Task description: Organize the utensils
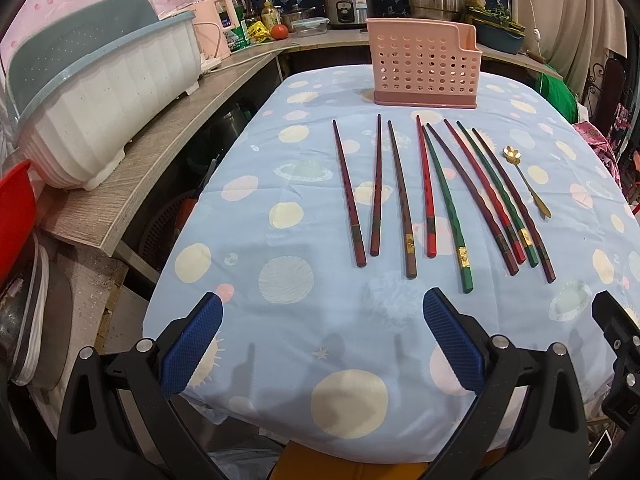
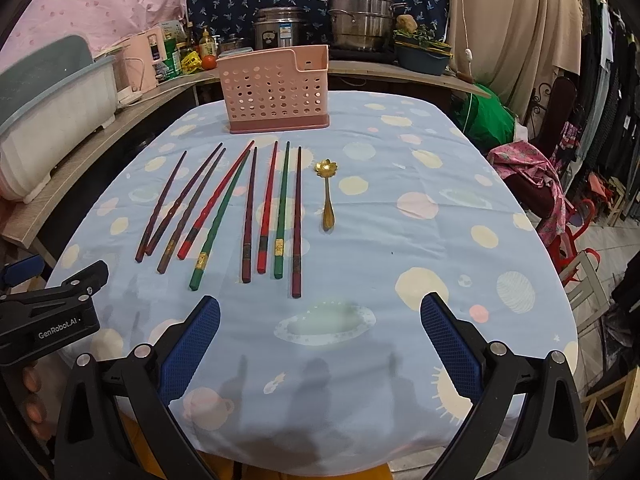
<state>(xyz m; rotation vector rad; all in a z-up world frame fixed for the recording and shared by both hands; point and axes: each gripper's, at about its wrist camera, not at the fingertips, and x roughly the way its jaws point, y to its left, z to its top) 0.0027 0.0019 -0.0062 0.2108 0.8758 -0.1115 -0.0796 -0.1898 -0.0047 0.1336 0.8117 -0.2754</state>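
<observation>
Several chopsticks [image 1: 436, 196] [image 2: 248, 212] in red, green and dark brown lie side by side on the blue patterned tablecloth [image 1: 320, 320] [image 2: 400, 264]. A small gold spoon [image 1: 528, 182] [image 2: 328, 196] with a flower-shaped bowl lies to their right. A pink perforated utensil holder [image 1: 424, 66] [image 2: 276, 88] stands upright behind them at the far side. My left gripper [image 1: 322, 320] hovers open over the near table edge, short of the chopstick ends. My right gripper [image 2: 320, 320] is open too, near the front edge, with nothing between its fingers.
A white dish rack with a teal rim [image 1: 100, 92] [image 2: 48, 120] sits on a wooden counter [image 1: 160, 160] to the left. Pots, a rice cooker [image 1: 348, 2] and bottles line the back counter. Chairs and cloth [image 2: 532, 176] stand at the right.
</observation>
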